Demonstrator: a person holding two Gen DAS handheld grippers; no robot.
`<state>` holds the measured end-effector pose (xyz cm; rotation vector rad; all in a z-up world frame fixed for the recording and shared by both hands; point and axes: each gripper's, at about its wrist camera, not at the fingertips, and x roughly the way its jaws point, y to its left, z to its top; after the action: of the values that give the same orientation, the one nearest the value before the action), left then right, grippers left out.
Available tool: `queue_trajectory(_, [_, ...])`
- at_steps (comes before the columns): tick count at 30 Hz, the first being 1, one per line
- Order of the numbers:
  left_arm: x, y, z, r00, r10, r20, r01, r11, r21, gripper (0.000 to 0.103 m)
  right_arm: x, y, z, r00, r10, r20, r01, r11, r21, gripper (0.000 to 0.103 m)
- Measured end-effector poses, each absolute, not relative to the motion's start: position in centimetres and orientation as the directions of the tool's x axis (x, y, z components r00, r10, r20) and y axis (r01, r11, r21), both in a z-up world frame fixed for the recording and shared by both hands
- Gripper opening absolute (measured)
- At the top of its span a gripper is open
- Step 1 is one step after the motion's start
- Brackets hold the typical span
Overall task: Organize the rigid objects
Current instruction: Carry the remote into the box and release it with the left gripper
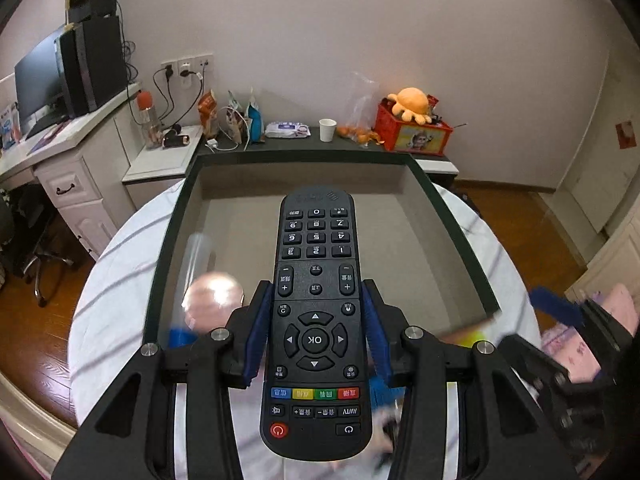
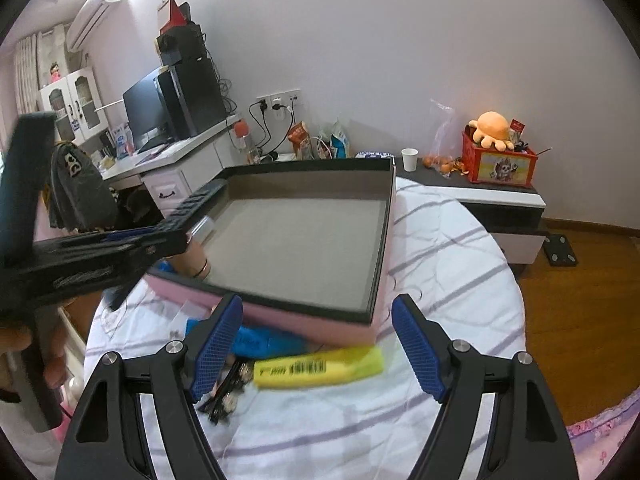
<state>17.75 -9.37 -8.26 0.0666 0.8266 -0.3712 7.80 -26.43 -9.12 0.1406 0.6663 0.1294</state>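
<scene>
Black remote (image 1: 316, 320) clamped between the blue pads of the left hand-held gripper (image 1: 316, 336), held level in mid-frame of the left view, poking out over the near rim of the box (image 1: 452, 216). Box bare inside, grey-lined, pink-sided, lying on a striped sheet. Seen from the right view, same remote (image 2: 192, 204) at centre left, hanging above the box's left edge, not yet set down. Right hand-held gripper (image 2: 316, 348) spread wide and holding nothing, low in frame above a yellow highlighter (image 2: 320, 366), with a blue packet (image 2: 256, 342) and a dark clip (image 2: 224, 394) beside it. Step in hand, by the look of it: carrying the remote into the box. Next move likely calls for pushing further over the grey floor, lowering flat, then parting the pads. Highlighter probably next for the right side.
</scene>
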Motion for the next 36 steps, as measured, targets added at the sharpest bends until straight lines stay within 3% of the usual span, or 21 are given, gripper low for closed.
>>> queue_trajectory(10, [24.2,-10.4,-12.7,0.574,-0.221,-0.788,0.251,0.964,-0.088,0.044,11.4,-27.4,-10.6,0.765,0.173,-0.620,-0.075,0.981,0.181,0.078])
queue_trajectory(23, [23.9,-12.2,-13.5,0.597,-0.094,-0.797,0.238,0.969,0.064,0.044,13.0,-27.0,-11.4,0.748,0.181,-0.639,-0.087,0.981,0.175,0.078])
queue_trajectory(33, [22.5,-10.7,-12.3,0.583,-0.154,-0.798,0.249,0.968,-0.004,0.045,12.2,-26.7,-10.9,0.747,0.166,-0.644,-0.077,0.983,0.165,0.078])
queue_trajectory(36, [21.2,-9.5,-10.7,0.606,-0.200,-0.770,0.248,0.967,-0.057,0.062,11.6,-26.6,-10.6,0.750,0.163,-0.641,-0.076,0.984,0.162,0.078])
